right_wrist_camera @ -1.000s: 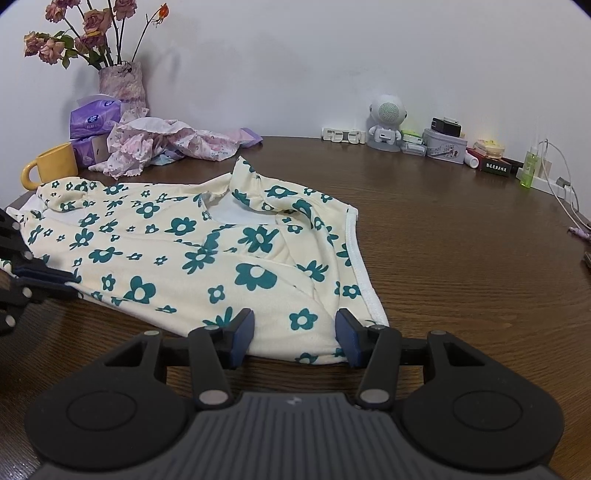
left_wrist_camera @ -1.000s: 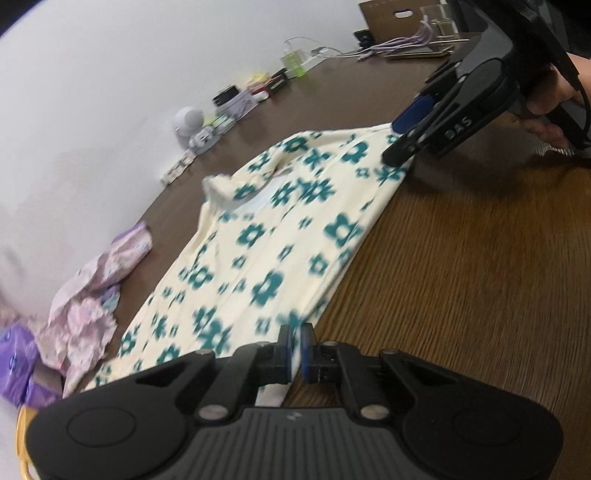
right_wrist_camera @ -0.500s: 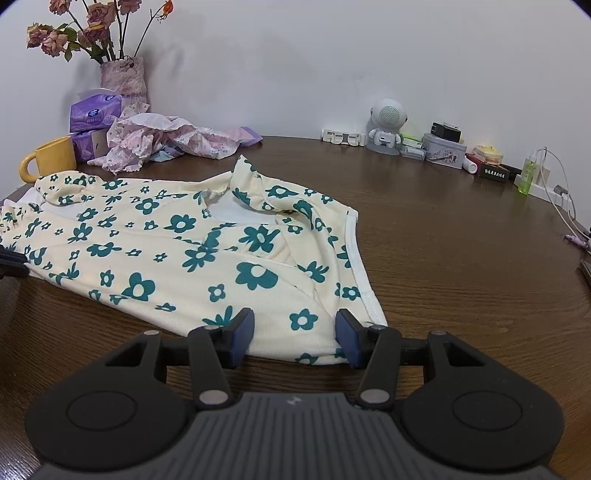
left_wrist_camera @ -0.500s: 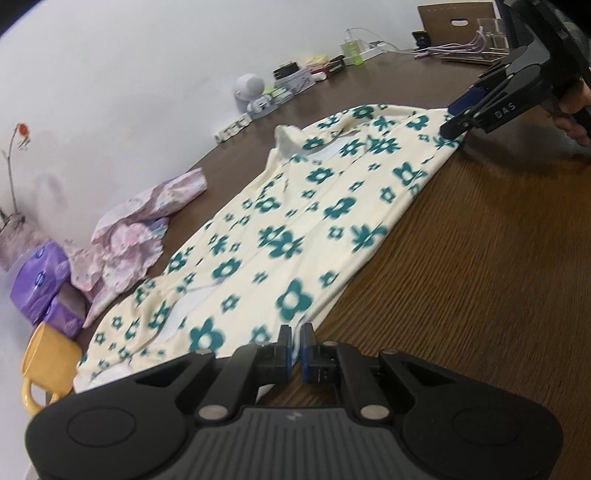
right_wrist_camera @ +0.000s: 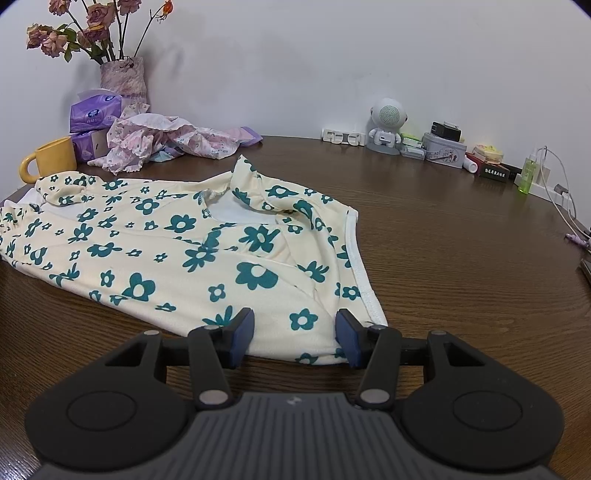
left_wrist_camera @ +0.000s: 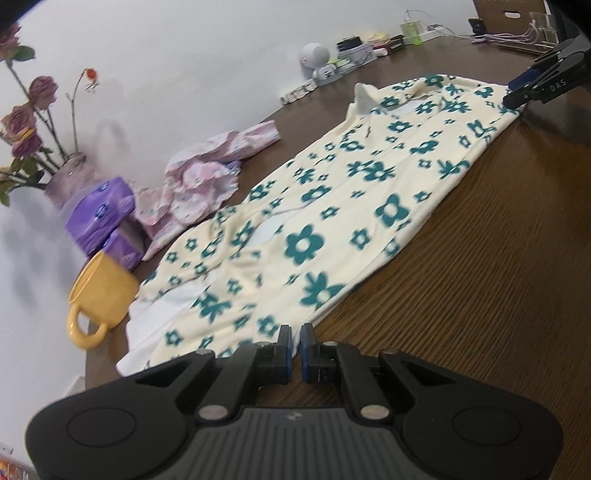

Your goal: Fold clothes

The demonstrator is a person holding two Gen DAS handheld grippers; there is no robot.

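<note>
A cream knit garment printed with teal flowers [right_wrist_camera: 177, 254] lies spread along the front of the round dark wooden worktop [right_wrist_camera: 461, 258], one end between the two claws and the other reaching toward a yellow ceramic mug [right_wrist_camera: 51, 158]. The left claw [left_wrist_camera: 296, 345] has its blue pads almost together, pinching the near hem of the garment; motion blur in its view makes the exact bite hard to judge, though cloth appears to run into the gap. The right claw [right_wrist_camera: 295, 338] stands about half open with its pads either side of the opposite corner, the cloth between them but not pressed. The fabric looks light, thin and limp, so it should drape and wrinkle rather than hold a shape, and the doubled layers near the white-bound edge [right_wrist_camera: 360, 273] may slide over one another. Corners and seamed hems are probably the surest places to take hold, since a pinch in the open middle would only bunch it. The mug's mouth faces away from both views, so its contents cannot be told. A lavender vase [right_wrist_camera: 123, 79] in the back corner holds dried pink roses [right_wrist_camera: 74, 26], and a purple tissue pack [right_wrist_camera: 96, 110] has a white sheet showing at its top.
</note>
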